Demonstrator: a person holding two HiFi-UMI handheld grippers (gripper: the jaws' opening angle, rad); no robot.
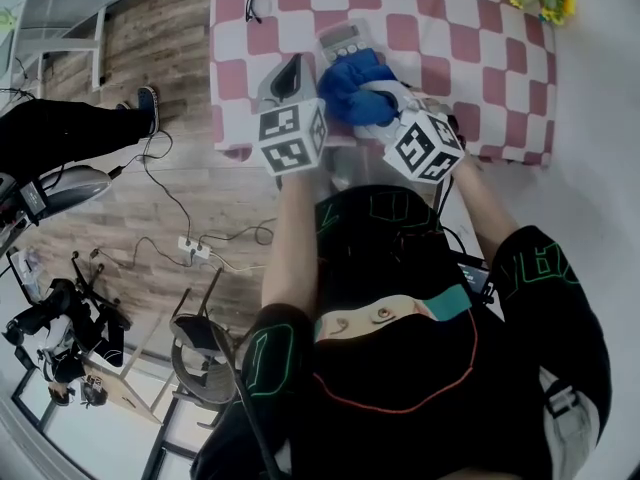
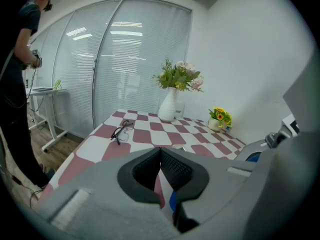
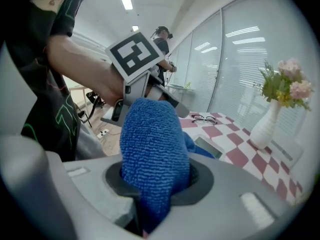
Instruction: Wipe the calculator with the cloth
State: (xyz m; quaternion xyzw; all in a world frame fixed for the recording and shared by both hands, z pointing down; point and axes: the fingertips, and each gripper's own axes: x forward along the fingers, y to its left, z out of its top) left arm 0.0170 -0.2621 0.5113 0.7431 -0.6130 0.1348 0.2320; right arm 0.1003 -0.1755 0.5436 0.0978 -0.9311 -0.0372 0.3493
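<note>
Red-and-white checks cover the table. At upper left of the head view the left gripper rests on its near edge, jaws pressed together on nothing. Just right of it lies the calculator with only its display end showing, the rest hidden under the blue cloth. The right gripper is clamped on a thick fold of that cloth. Wiping looks under way at the keypad end, while the display end seems left to do.

Eyeglasses, flower vase, checkered tablecloth
</note>
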